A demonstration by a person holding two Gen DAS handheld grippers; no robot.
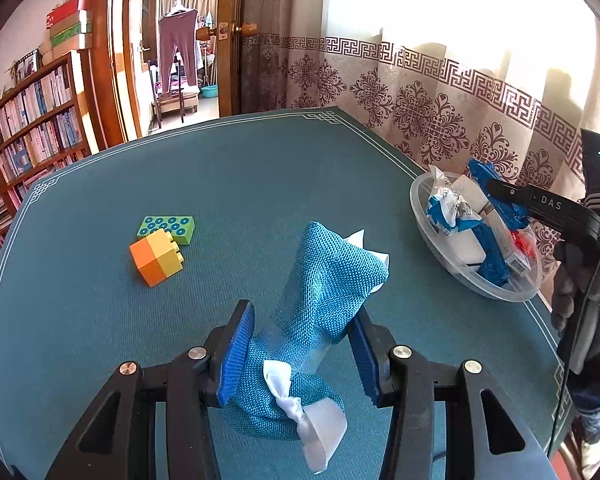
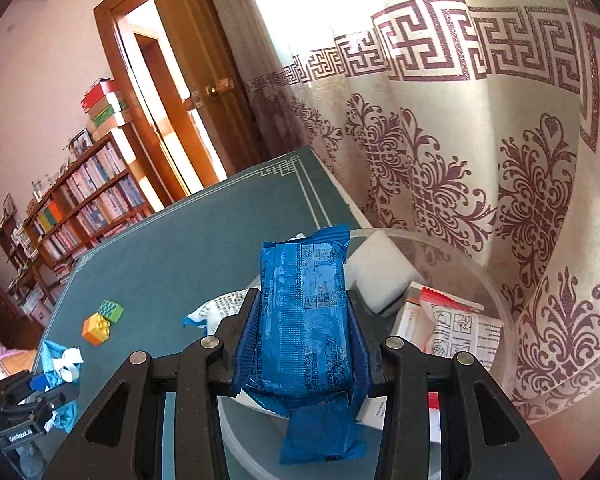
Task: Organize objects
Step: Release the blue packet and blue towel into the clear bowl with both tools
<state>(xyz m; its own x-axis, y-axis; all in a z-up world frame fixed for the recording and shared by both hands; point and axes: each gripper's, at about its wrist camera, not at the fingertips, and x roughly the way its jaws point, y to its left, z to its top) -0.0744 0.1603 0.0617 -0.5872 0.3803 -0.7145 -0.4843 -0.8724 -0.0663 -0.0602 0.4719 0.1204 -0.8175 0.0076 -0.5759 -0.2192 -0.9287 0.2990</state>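
My left gripper [image 1: 302,330] has its jaws around a blue mesh pouch [image 1: 324,284] with a white ribbon; the pads touch its sides and the pouch rests on the green table [image 1: 220,184]. My right gripper [image 2: 302,320] is shut on a blue snack packet [image 2: 306,320] and holds it over a clear plastic bowl [image 2: 496,304]. The bowl [image 1: 428,232] stands at the table's right edge and holds a white sponge [image 2: 384,276], leaflets and small boxes. Orange-yellow and green toy blocks [image 1: 160,252] lie on the table's left.
A patterned curtain [image 1: 440,92] hangs right behind the bowl and table edge. A bookshelf [image 1: 32,128] and an open wooden door [image 1: 112,52] stand beyond the table's far side. The blocks also show in the right wrist view [image 2: 100,324].
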